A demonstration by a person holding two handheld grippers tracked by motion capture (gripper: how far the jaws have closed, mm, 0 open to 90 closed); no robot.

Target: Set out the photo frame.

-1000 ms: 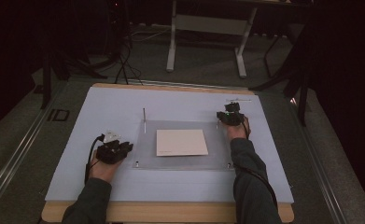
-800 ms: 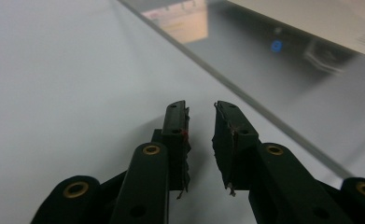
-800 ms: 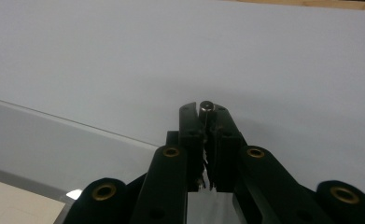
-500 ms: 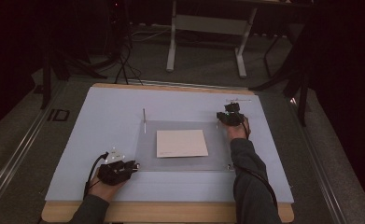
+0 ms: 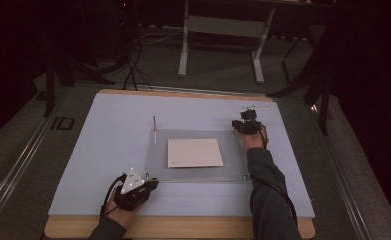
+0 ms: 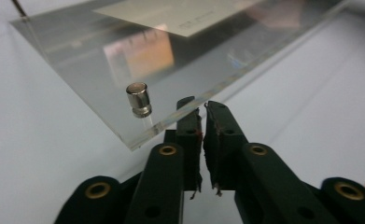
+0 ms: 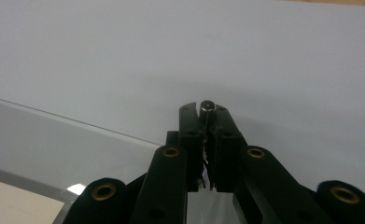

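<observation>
Pinching corner peg [image 7: 207, 106], right claw [image 5: 246, 125], forearm stretched forward

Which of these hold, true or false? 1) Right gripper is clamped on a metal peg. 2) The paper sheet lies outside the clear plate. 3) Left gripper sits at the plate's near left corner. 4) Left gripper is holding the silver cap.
1) True. The right gripper is shut on a metal peg at the far right corner of the clear plate.
2) False. The paper sheet lies within the plate's outline, near its middle.
3) True. The left gripper is at the near left corner.
4) False. Its jaws have just been closing with nothing between them; the silver cap stands beside them on the plate, untouched.
</observation>
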